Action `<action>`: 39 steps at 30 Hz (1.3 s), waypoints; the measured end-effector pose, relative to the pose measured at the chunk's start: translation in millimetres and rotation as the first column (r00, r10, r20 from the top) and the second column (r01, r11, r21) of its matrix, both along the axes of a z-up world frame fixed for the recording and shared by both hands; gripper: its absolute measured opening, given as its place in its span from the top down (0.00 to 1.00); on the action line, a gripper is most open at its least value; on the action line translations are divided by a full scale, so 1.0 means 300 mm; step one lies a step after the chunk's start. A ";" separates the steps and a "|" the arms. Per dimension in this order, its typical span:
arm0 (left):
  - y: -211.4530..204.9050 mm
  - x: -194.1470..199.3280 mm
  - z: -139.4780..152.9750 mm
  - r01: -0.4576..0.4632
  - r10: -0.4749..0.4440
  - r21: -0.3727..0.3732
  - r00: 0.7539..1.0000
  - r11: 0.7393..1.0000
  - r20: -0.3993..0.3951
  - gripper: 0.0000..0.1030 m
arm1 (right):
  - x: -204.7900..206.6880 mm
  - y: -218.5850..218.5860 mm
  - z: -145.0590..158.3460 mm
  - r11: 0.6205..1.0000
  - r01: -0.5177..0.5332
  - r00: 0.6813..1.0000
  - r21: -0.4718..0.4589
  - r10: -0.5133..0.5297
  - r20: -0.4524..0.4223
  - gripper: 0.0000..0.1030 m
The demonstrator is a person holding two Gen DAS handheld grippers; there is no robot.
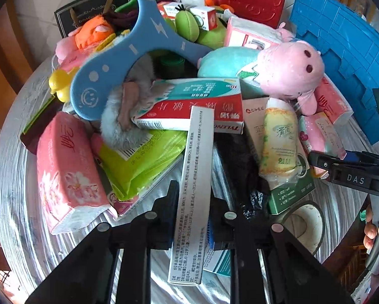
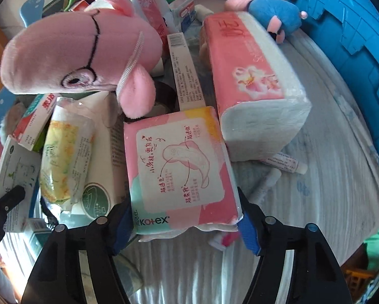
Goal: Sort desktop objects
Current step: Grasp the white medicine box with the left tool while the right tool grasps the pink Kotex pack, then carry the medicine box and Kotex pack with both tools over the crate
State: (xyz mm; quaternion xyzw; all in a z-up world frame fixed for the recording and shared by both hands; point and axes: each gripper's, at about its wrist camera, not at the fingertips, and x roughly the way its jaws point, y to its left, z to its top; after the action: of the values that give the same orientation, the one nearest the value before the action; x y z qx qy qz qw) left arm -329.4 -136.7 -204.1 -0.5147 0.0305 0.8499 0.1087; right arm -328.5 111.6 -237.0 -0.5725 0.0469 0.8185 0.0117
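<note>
While both tools work at the pile:
Left gripper [image 1: 193,217]: closed on a long white box [image 1: 193,192], before the pink pig [image 1: 290,71].
Right gripper [image 2: 186,224]: fingers wide, pressing the pink pad pack [image 2: 181,169], below the pig.

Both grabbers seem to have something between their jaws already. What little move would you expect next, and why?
Probably a short lift. The left gripper is shut on the long box, whose far end lies against the red box in the pile. The right gripper straddles the Kotex pack, its jaws at both sides. Raising each clears its neighbours.
</note>
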 end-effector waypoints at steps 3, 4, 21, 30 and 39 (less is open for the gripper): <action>-0.017 0.035 0.070 -0.014 0.015 0.015 0.998 1.000 -0.055 0.84 | 0.041 0.000 0.084 1.000 -0.010 0.999 -0.008 0.010 -0.053 0.32; 0.003 0.070 0.091 -0.017 0.018 0.023 0.997 1.000 -0.074 0.84 | 0.054 0.001 0.115 1.000 -0.015 0.997 -0.012 0.014 -0.072 0.32; 0.266 0.135 0.530 0.054 -0.015 0.080 0.906 0.995 -0.423 0.84 | 0.161 0.079 0.637 0.999 -0.043 0.886 0.014 0.044 -0.462 0.32; 0.592 0.166 0.692 0.155 -0.083 0.087 0.836 0.984 -0.543 0.84 | 0.262 0.295 0.862 0.997 0.038 0.794 0.067 0.010 -0.608 0.32; 1.179 0.137 0.813 0.205 -0.123 0.069 0.787 0.976 -0.604 0.84 | 0.248 0.768 1.017 0.991 0.112 0.712 0.075 -0.028 -0.702 0.32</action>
State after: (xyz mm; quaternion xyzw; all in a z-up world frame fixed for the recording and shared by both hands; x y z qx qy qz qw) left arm -288.3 217.2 39.7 -0.2085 0.0521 0.9558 0.2005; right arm -254.0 342.1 68.1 -0.2169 0.0237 0.9743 0.0559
